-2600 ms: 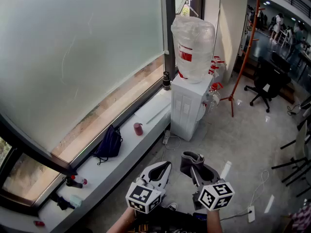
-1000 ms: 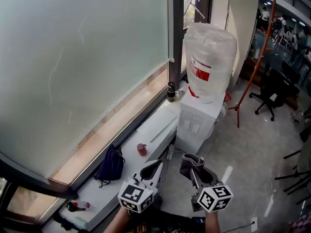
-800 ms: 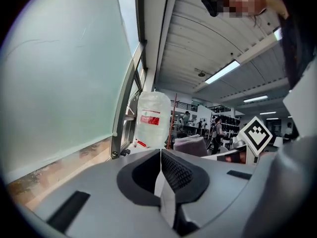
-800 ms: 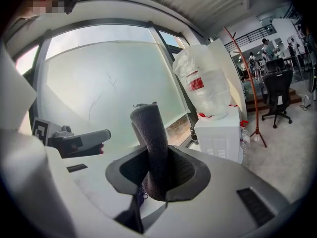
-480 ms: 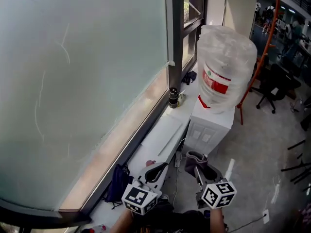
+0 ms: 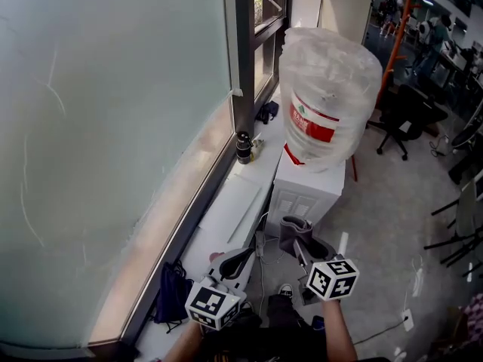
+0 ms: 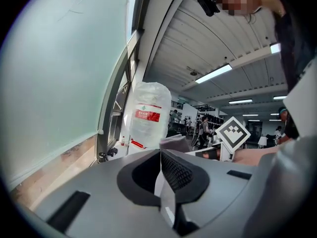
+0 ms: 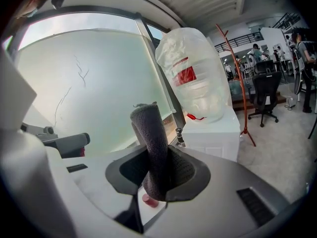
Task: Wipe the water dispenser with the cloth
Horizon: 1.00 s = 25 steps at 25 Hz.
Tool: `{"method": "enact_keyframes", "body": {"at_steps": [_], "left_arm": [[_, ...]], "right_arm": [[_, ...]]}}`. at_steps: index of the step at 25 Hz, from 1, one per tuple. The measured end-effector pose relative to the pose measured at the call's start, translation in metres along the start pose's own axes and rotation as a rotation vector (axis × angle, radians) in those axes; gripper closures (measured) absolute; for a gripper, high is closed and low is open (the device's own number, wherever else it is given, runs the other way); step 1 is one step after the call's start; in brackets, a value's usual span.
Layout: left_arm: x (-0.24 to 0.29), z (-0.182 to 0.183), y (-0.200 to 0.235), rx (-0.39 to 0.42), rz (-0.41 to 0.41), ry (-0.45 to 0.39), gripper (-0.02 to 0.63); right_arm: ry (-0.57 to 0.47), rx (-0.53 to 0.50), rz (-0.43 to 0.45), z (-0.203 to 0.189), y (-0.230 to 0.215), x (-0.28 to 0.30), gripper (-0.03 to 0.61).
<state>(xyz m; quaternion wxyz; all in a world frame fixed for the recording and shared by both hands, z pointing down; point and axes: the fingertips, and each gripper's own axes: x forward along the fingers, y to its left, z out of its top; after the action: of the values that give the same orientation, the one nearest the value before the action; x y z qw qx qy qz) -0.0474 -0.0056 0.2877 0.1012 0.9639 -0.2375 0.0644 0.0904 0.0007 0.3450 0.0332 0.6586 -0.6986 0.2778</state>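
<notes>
Dispenser point(image 6: 306, 187) stands nearer than before; right claw point(image 8: 159, 168) clamps the grey cloth point(image 8: 148, 128), left claw point(image 7: 161, 168) closed on nothing.

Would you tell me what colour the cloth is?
The cloth is dark grey, clearest in the right gripper view.

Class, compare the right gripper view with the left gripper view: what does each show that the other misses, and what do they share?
Only the right gripper view shows the right claw shut on the rolled dark grey cloth, and the tall orange coat stand. Only the left gripper view shows the left claw shut with nothing in it, and the black-and-white marker cube of the other gripper. Both show the clear plastic water bottle with a red label and the frosted window pane.
</notes>
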Motion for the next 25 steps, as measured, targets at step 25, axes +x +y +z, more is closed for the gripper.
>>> {"method": "enact_keyframes", "body": {"at_steps": [25], "left_arm": [[0.092, -0.001, 0.057, 0.032, 0.249, 0.072, 0.594]], "right_arm": [[0.173, -0.125, -0.030, -0.015, -0.125, 0.228, 0.472]]}}
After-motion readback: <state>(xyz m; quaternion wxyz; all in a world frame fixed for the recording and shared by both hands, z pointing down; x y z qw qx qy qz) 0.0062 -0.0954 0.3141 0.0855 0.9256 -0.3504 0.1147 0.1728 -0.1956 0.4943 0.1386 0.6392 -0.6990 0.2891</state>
